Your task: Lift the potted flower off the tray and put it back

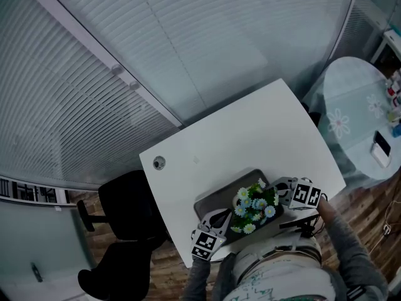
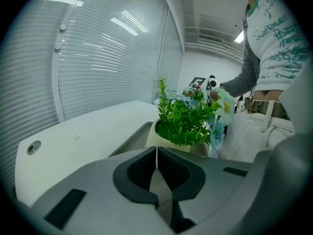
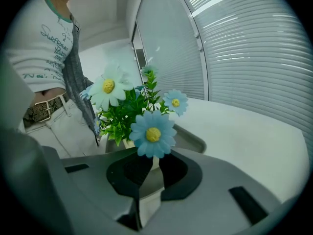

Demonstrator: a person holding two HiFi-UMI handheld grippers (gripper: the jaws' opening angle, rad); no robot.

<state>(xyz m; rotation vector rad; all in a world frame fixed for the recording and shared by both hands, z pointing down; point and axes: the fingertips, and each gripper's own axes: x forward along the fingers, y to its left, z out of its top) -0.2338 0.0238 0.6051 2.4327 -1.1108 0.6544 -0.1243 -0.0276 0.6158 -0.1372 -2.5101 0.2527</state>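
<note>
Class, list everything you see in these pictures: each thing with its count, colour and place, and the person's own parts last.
table: one, white, centre, before the blinds
tray: one, grey, near edge of the table
potted flower: one, white pot, green leaves, blue and white blooms, on the tray
chairs: two it seems, black, left of the table
round table: one, pale, far right
left gripper: one, grey, shut, left of the pot
right gripper: one, grey, shut, right of the pot
</note>
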